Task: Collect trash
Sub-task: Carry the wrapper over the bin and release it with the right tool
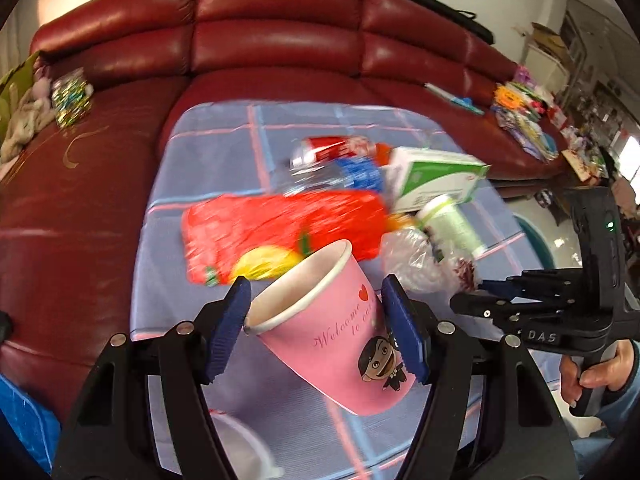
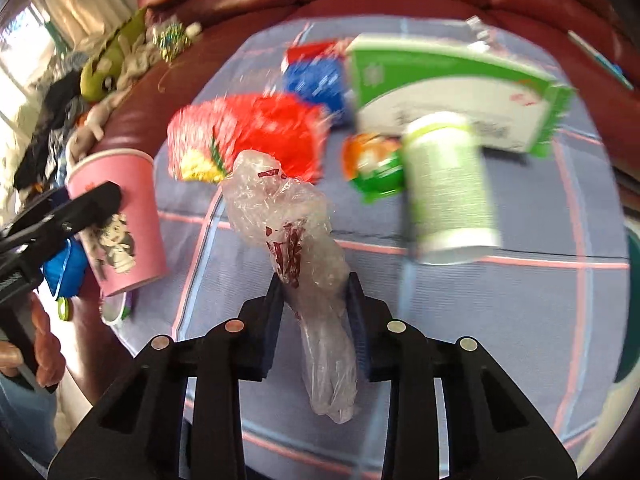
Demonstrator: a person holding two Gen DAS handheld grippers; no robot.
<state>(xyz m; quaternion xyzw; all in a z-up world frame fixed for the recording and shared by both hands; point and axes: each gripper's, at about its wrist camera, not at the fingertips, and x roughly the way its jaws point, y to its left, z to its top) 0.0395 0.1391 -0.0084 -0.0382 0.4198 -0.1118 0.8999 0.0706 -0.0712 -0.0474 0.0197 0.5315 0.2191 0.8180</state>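
While both loads are held, left hand-held gripper (image 1: 316, 332) clamps the pink cup (image 1: 332, 340); right hand-held gripper (image 2: 314, 316) pinches the plastic bag (image 2: 296, 240). Remaining litter lies ahead, apparently blurred. Next: deposit both.

Trash crowded the far right of the checked cloth (image 1: 208, 152): a red bag (image 1: 280, 228), a green box (image 1: 436, 178) and a white bottle (image 1: 454, 228) lay close together. The cloth's left edge and near right corner offered bare passage.
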